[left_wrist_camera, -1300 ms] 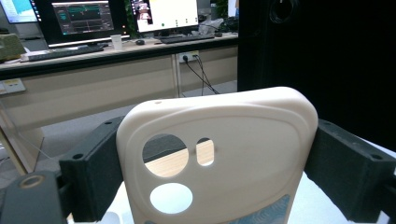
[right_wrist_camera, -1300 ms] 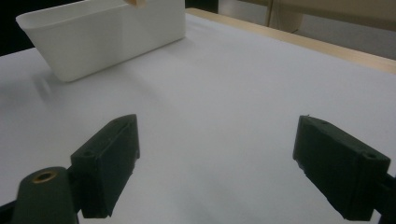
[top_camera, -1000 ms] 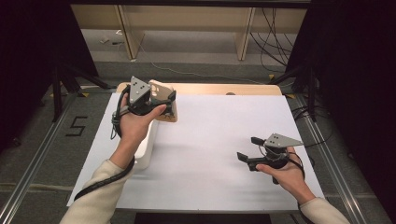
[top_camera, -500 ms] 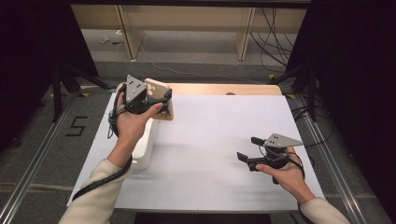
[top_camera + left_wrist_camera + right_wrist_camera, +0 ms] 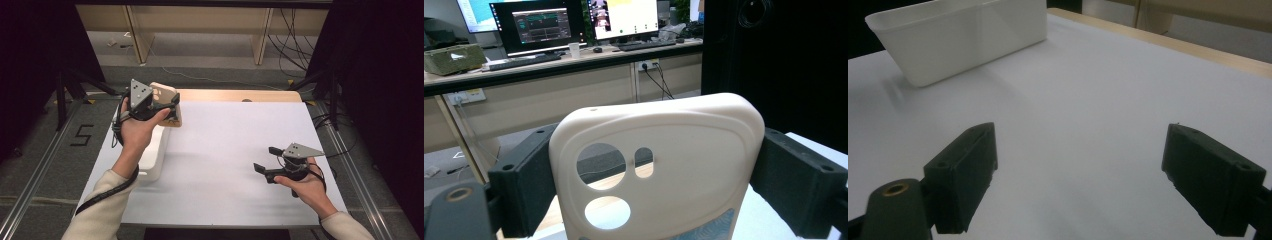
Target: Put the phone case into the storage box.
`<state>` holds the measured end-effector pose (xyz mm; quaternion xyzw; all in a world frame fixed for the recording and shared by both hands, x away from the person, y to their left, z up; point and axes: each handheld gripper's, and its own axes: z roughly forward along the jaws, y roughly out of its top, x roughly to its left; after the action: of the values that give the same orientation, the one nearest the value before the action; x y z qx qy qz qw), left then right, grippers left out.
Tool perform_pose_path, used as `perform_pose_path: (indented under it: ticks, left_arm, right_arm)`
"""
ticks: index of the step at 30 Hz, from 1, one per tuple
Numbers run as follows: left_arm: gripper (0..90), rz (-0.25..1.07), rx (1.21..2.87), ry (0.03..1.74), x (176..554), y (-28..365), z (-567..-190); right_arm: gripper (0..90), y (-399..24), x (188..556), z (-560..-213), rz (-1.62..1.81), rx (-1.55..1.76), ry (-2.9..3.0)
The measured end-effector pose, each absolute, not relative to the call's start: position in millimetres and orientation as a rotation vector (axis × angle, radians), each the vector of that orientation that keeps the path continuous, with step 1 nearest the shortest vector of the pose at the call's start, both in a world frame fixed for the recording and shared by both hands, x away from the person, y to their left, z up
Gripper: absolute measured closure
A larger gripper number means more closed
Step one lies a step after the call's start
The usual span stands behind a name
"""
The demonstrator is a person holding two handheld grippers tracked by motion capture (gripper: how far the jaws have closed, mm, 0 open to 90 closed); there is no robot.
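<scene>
The white table takes up most of the high view, with a strip of bare wood along its far edge at twelve o'clock. On it, toward nine o'clock, lies a long white bin, open at the top, with the person's left forearm passing above it. From the right gripper view the same bin sits at about eleven o'clock, well apart from the jaws.

The left gripper is raised at about ten o'clock, just beyond the bin's far end. It is clenched on a cream phone case, one black jaw pressing each long side. In the left gripper view the phone case stands upright between the jaws, its camera cut-outs toward nine o'clock and a patterned patch at its lower edge near five o'clock.

The right gripper rests low near four o'clock, well apart from the left gripper and pointing toward nine o'clock. Its jaws stand wide and released, with nothing but bare tabletop between them in the right gripper view.
</scene>
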<state>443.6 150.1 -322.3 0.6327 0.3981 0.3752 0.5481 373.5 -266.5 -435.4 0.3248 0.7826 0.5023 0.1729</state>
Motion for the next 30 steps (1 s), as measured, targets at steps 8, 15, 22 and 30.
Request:
perform_pose_path:
  ticks: [8,15,22,30]
  left_arm:
    - [11.2,0.896,1.499,0.95,444,153,-323]
    - [11.2,0.9,1.502,0.955,445,154,-324]
    - [11.2,0.903,1.499,0.96,447,158,-324]
    - [11.2,0.911,1.499,0.967,448,162,-324]
  right_arm:
    - [15.5,-266,374,-435,1.424,0.918,2.223]
    - [15.5,-266,374,-436,1.423,0.918,2.224]
    - [15.5,-266,374,-435,1.425,0.92,2.222]
    - [15.5,-266,374,-435,1.424,0.918,2.223]
